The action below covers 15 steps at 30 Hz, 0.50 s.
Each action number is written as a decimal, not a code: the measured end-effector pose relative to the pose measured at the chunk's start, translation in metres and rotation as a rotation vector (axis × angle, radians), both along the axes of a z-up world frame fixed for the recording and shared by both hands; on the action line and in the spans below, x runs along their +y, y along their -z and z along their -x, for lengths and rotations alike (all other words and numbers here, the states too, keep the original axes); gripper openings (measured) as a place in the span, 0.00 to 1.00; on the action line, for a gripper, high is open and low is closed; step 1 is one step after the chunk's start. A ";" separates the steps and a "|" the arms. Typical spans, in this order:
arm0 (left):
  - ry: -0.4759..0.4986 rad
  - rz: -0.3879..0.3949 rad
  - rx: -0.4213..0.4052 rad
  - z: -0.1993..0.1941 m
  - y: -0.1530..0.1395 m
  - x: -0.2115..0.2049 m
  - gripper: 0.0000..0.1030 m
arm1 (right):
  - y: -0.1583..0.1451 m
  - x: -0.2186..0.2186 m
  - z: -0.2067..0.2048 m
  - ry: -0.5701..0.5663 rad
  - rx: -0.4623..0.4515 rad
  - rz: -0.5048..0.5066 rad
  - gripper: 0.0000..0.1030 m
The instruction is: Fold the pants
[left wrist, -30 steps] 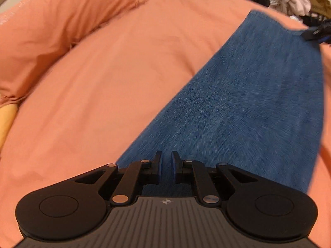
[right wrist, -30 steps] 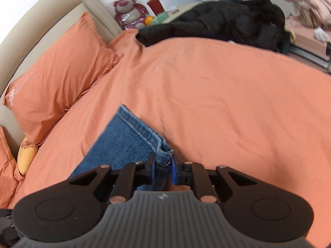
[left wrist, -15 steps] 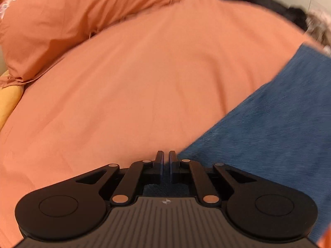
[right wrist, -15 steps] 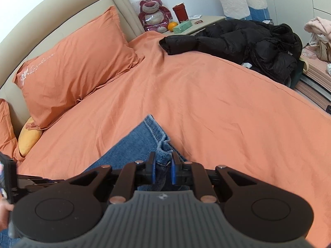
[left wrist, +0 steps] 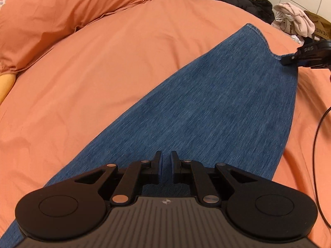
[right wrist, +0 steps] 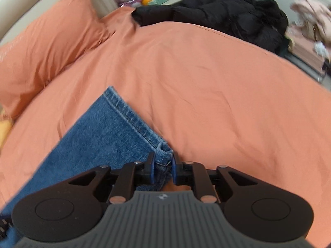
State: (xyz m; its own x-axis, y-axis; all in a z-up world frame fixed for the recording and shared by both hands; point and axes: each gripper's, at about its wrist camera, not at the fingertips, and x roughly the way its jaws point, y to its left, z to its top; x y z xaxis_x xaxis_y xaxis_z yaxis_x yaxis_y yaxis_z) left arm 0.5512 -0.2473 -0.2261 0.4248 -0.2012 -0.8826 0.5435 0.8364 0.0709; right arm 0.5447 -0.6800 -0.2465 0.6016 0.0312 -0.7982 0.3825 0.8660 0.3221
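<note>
With the right gripper (right wrist: 162, 166) clamped on the hem corner of the jeans (left wrist: 206, 107) (spread flat on the orange duvet (left wrist: 124, 51)) and the left gripper (left wrist: 165, 166) nearly closed over denim, both should travel level, keeping the cloth taut.

Soft, even warm indoor light, faint shadows, heavy fisheye bending at edges, right wrist view slightly motion-blurred.

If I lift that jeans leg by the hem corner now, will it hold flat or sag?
The jeans will probably sag: they follow the bed's curve. The denim looks thick with a doubled hem, so likely heavy for cloth. The right claw pinches only the corner, so the far corner may droop.
</note>
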 end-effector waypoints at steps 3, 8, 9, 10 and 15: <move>0.014 -0.014 -0.035 -0.007 -0.002 0.004 0.12 | -0.008 -0.007 0.008 0.029 -0.006 -0.017 0.27; 0.101 -0.045 -0.146 -0.027 -0.001 -0.001 0.63 | -0.017 -0.015 0.019 -0.002 -0.014 -0.060 0.33; 0.123 -0.068 -0.156 -0.032 0.004 -0.004 0.64 | -0.017 -0.015 0.020 -0.007 -0.008 -0.063 0.33; 0.138 -0.093 -0.157 -0.036 0.010 -0.006 0.64 | -0.018 -0.015 0.020 -0.009 -0.002 -0.063 0.33; 0.148 -0.114 -0.116 -0.061 0.033 -0.009 0.55 | -0.015 -0.011 0.020 -0.014 0.025 -0.058 0.31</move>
